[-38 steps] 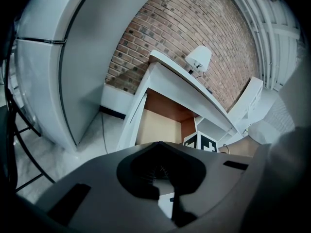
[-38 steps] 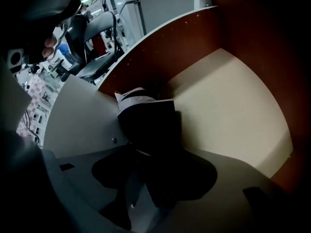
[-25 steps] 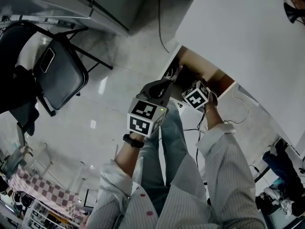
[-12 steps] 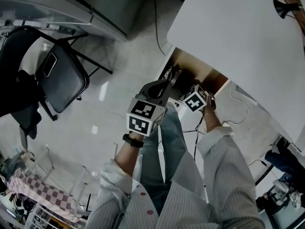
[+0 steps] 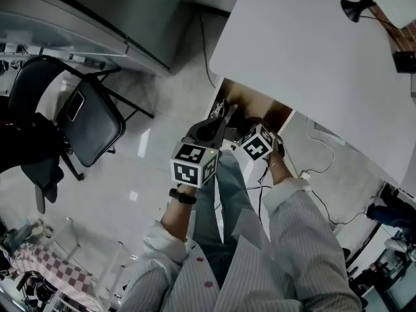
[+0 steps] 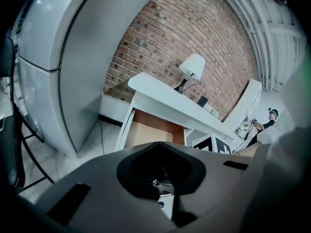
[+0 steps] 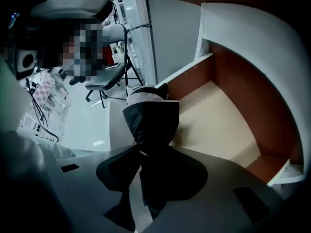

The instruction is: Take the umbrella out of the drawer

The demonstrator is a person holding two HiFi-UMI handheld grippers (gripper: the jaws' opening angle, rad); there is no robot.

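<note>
Right gripper view first: the right claw (image 7: 148,164) is clamped on the folded black umbrella (image 7: 150,118). Its jaws have just been closing a little onto it. The umbrella is up over the open drawer (image 7: 218,125), above the drawer's pale wooden bottom.

Head view shows the left claw (image 5: 225,112) just beside the right one, in front of the drawer. Its jaws look pressed together with nothing in them. The drawer sticks out from under the white worktop (image 5: 312,57).

Off to the side, a dark chair (image 5: 88,119) stands on the shiny floor (image 5: 162,96). Farther back, a lamp (image 6: 192,67) stands on the worktop against a brick wall (image 6: 194,28).
</note>
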